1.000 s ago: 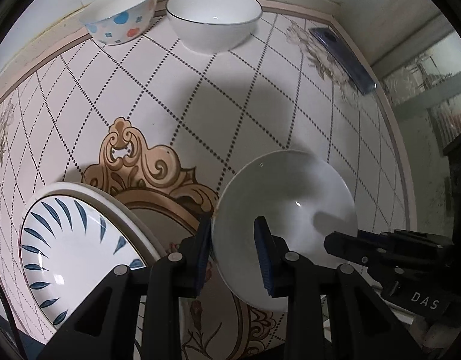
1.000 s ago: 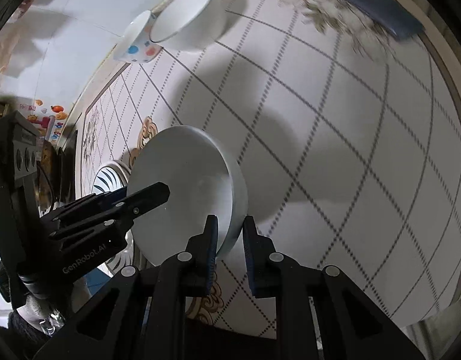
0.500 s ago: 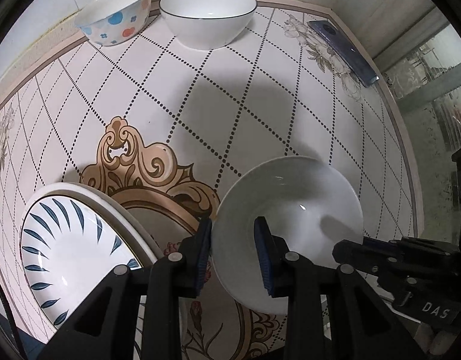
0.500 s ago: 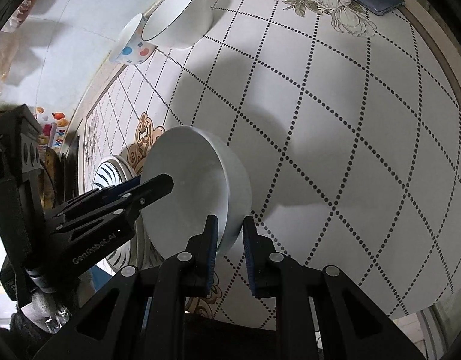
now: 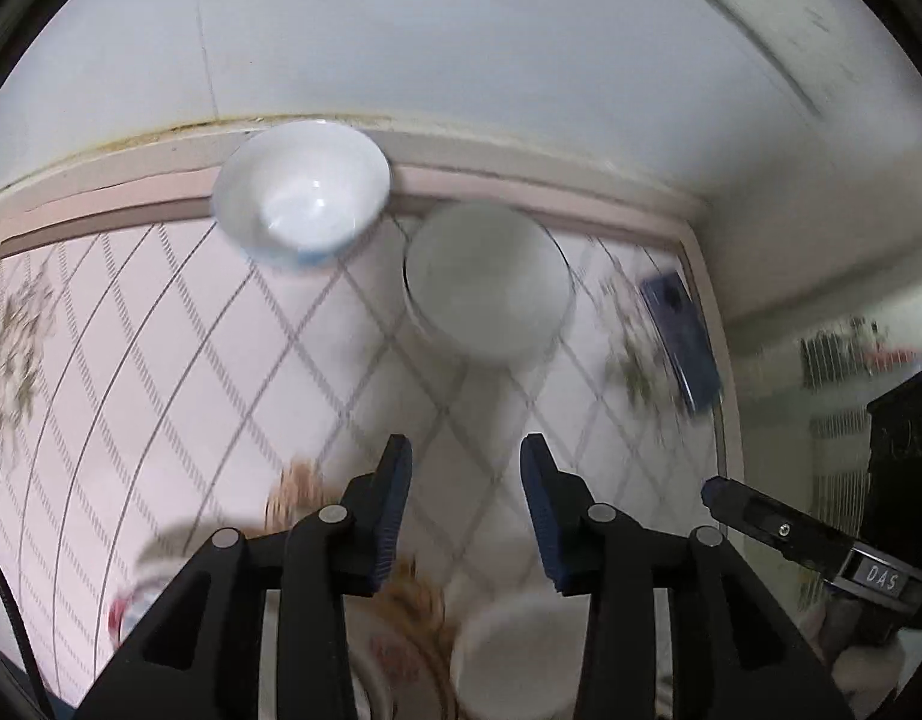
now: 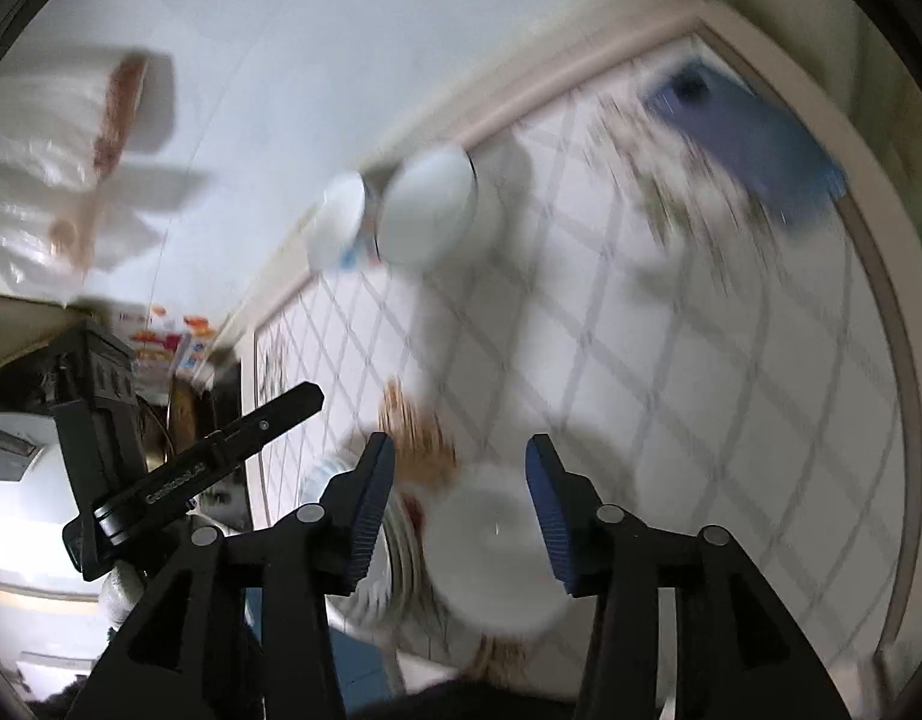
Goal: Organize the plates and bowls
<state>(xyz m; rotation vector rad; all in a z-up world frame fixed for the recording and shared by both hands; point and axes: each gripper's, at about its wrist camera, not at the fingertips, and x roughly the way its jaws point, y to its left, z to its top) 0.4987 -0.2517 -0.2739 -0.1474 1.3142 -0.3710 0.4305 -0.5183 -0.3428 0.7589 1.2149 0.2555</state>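
Both claws, left (image 5: 466, 504) and right (image 6: 460, 507), gape wide above a blurry white bowl (image 6: 497, 558) sitting mouth-up, I think.

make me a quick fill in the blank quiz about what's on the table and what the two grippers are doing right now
1. Both the left hand-held gripper and the right hand-held gripper have their jaws ____.
2. Neither one holds the white bowl, which sits on the ____.
3. The two bowls at the back stand near the ____.
4. The phone near the table's right edge is ____ in colour.

Missing words: open; table; wall; blue
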